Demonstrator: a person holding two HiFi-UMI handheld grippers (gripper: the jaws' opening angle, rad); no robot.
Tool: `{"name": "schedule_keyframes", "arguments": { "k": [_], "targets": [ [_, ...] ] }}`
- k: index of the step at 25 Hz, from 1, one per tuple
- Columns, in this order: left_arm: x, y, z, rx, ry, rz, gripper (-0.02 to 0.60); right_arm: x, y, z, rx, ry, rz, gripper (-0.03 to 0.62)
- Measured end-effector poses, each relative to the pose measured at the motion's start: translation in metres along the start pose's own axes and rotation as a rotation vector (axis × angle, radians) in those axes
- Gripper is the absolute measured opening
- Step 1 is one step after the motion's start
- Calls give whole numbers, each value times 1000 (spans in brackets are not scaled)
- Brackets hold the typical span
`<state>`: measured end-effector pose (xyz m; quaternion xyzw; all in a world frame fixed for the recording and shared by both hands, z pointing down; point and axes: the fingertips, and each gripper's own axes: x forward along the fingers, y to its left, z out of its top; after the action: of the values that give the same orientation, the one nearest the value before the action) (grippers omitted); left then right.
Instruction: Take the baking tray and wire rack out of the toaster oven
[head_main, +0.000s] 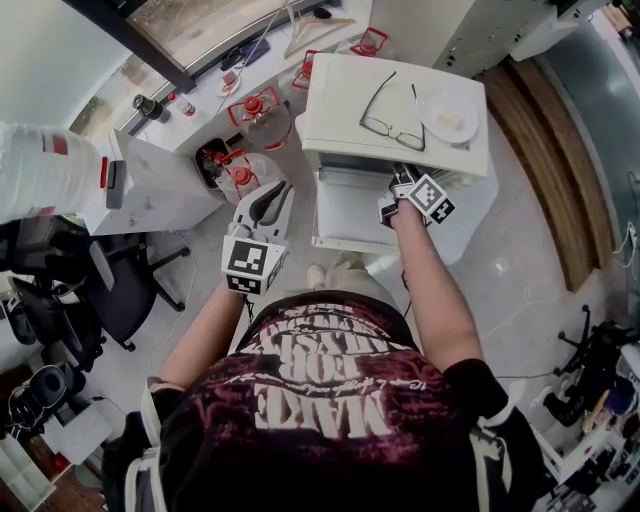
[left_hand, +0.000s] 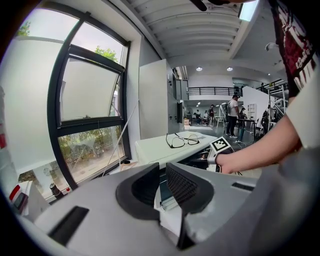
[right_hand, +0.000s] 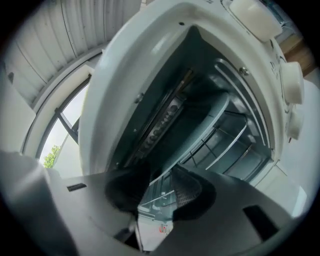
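Baking tray (right_hand: 197, 131): inside the toaster oven (head_main: 340, 100), a grey sheet lying along the cavity, seen through the open mouth in the right gripper view.
Wire rack (right_hand: 226, 148): also inside the cavity, just beside the tray, with its bars running toward the front opening.
Toaster oven: white, with its door (head_main: 350, 215) dropped open toward the person.
Right gripper (right_hand: 161, 182): at the oven mouth (head_main: 400, 180), rolled to one side. The jaws are partly apart. A thin metal edge from the front of the cavity crosses the gap, and the pads are not seen to press on it. Whether that edge belongs to tray or rack cannot be told.
Left gripper (left_hand: 162, 175): held to the left of the door (head_main: 268, 195) and apart from the oven. The jaws are close, with a narrow slit between them and nothing in it.
Oven top: a pair of glasses (head_main: 392, 112) lies beside a small white plate (head_main: 447, 115).
Surroundings: water jugs with red caps (head_main: 258, 112) stand left of the oven, and an office chair (head_main: 110, 290) is at the far left.
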<state>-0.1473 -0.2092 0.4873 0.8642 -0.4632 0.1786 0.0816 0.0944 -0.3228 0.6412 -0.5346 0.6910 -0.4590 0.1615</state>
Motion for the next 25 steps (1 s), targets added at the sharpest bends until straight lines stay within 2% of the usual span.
{"name": "schedule_keyframes", "arguments": {
  "k": [1,7,17,21,23,25],
  "targets": [
    [-1,0,0,2,2,1,44,2,-2,2,9,2,-8,112],
    [-8,4,-1,1,-1,17,44,-2,-2,-1,35,2,7,101],
    [-12,-2,3,6,-17,13,44,-46,2,-27,70,34,25,95],
    [-12,-7,2,8,-19,9,44,-46,0,-27,52,28,30,117],
    [-15,-5,1,6,-17,17,44,-38,2,-32,72,49,51,191],
    [-18,-3,-1,2,-12,27,44,-29,3,-36,103,56,64,210]
  ]
}}
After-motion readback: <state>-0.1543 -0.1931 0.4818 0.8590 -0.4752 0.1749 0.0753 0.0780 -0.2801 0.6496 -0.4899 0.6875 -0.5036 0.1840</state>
